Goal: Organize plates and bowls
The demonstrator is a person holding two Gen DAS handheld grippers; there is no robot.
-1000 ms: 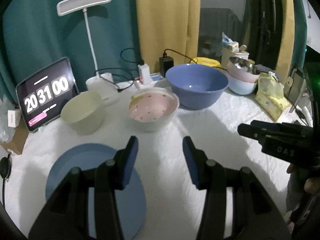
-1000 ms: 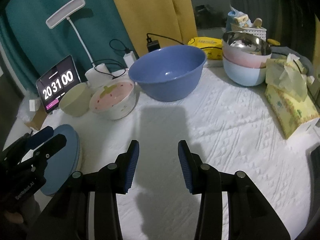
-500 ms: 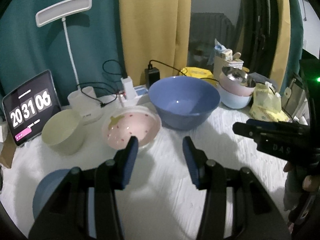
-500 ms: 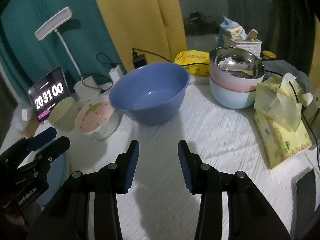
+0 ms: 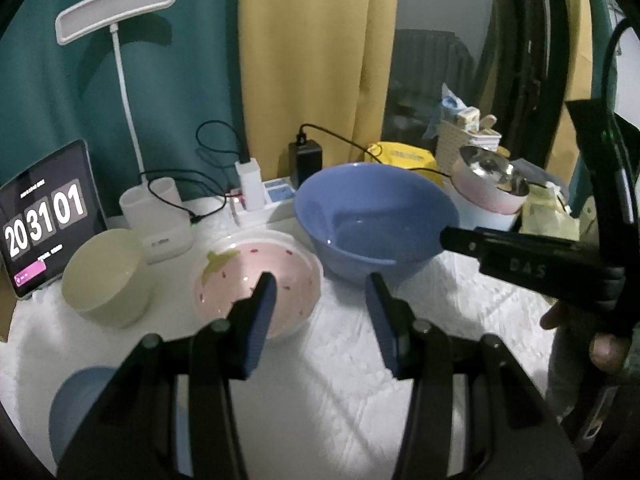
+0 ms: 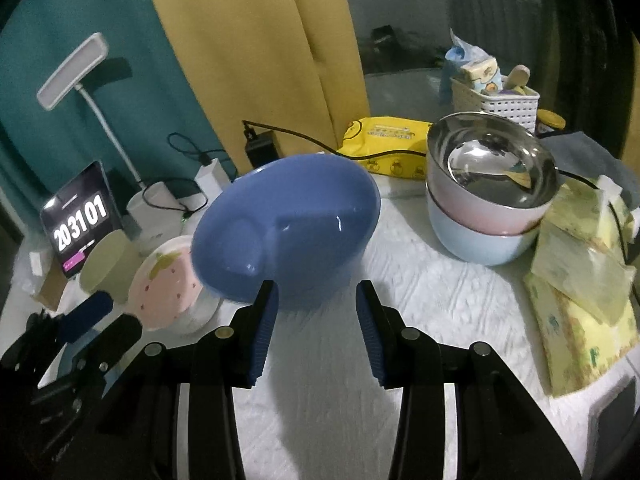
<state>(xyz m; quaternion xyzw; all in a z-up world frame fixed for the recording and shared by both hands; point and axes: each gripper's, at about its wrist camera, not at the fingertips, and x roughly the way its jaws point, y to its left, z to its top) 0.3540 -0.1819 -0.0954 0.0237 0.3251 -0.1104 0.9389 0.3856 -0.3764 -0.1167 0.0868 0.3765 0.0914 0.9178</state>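
Note:
A large blue bowl (image 6: 286,220) stands mid-table, also in the left wrist view (image 5: 376,224). A pink strawberry-pattern bowl (image 5: 256,280) sits left of it, and a pale green bowl (image 5: 106,276) further left. A blue plate (image 5: 76,408) lies at the near left. A steel bowl (image 6: 492,164) is stacked in a pink bowl and a light blue bowl (image 6: 476,236). My left gripper (image 5: 318,320) is open and empty just before the pink bowl. My right gripper (image 6: 314,328) is open and empty just before the blue bowl.
A tablet clock (image 5: 40,224), a desk lamp (image 5: 116,4), chargers and cables (image 5: 248,184) line the back edge. Yellow tissue packs (image 6: 580,284) lie at the right, a white basket (image 6: 496,100) and a yellow wipes pack (image 6: 388,144) behind. A white cloth (image 6: 440,320) covers the table.
Both grippers have moved forward toward the bowls and tilted up. The blue plate has slid to the lower left edge of the left view. Both stay open.

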